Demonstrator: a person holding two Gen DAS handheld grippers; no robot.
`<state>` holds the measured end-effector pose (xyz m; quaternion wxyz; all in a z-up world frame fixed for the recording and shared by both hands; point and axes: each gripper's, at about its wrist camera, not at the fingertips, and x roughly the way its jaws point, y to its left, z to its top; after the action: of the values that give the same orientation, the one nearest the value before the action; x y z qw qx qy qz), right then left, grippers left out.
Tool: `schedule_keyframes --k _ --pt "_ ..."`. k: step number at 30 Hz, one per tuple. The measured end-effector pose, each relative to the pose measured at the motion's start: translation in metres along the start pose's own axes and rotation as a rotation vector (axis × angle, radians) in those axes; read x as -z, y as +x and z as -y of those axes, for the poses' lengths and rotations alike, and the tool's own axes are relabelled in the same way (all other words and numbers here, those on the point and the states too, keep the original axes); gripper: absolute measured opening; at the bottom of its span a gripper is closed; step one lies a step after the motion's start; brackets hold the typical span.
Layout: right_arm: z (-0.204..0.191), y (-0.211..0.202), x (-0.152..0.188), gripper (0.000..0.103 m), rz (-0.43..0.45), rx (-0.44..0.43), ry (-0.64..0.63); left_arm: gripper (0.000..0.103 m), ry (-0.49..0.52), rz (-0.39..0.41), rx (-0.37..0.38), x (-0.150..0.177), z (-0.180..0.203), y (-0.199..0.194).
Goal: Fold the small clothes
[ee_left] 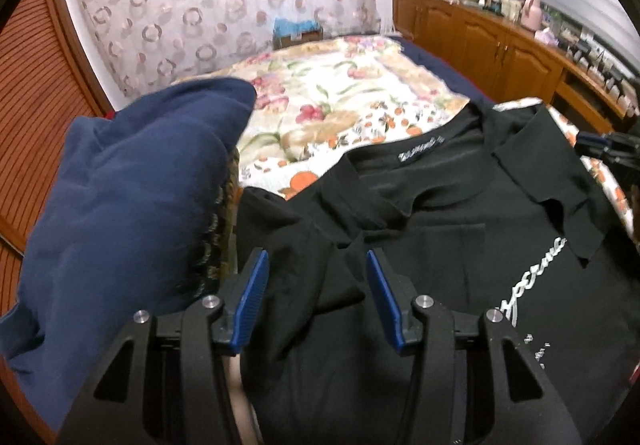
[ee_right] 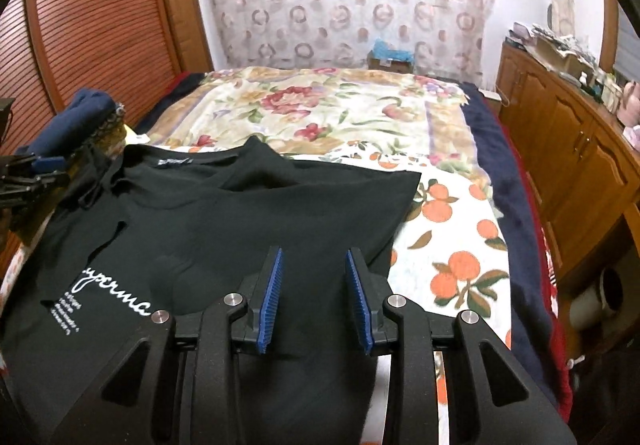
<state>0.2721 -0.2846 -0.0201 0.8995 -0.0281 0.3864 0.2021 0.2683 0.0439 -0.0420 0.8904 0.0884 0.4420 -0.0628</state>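
A black T-shirt (ee_left: 448,245) with white script lettering lies spread on the bed, neck label away from me; it also shows in the right wrist view (ee_right: 248,213). My left gripper (ee_left: 316,265) is open and empty, hovering over the shirt's left shoulder. My right gripper (ee_right: 314,265) is open and empty, over the shirt's right edge. The right gripper shows at the right edge of the left wrist view (ee_left: 612,149). The left gripper shows at the left edge of the right wrist view (ee_right: 36,173).
A pile of navy clothes (ee_left: 132,197) lies left of the shirt, also seen in the right wrist view (ee_right: 76,121). A floral bedspread (ee_right: 320,113) covers the bed. Wooden cabinets (ee_right: 568,149) stand right, a slatted wooden door (ee_right: 100,25) left.
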Motion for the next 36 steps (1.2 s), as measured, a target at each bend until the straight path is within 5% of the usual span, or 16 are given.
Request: schedule_keyframes --k 6,8,13,16,25,28,36 --pt "0.008 0.007 -0.002 0.032 -0.001 -0.008 0.005 0.05 0.058 -0.069 -0.07 -0.004 0.01 0.021" --pt "0.009 0.009 -0.003 0.032 0.001 -0.013 0.009 0.038 0.077 -0.098 -0.101 -0.004 0.011 0.03" --pt "0.01 0.011 -0.005 0.032 0.003 -0.014 0.008 0.028 0.082 -0.147 -0.112 -0.005 0.004 0.043" --pt "0.011 0.012 -0.006 0.032 0.003 -0.012 0.008 0.002 0.083 -0.157 -0.103 -0.005 0.002 0.04" --pt "0.021 0.017 -0.01 0.034 -0.005 0.003 0.014 0.001 -0.049 0.085 -0.124 -0.018 -0.027 -0.036" --pt "0.026 0.021 -0.011 0.043 -0.017 0.01 0.019 0.001 -0.078 0.108 -0.125 -0.018 -0.041 -0.043" --pt "0.043 0.039 -0.009 0.045 -0.067 0.042 0.04 0.001 -0.094 0.128 -0.066 -0.01 -0.043 -0.048"
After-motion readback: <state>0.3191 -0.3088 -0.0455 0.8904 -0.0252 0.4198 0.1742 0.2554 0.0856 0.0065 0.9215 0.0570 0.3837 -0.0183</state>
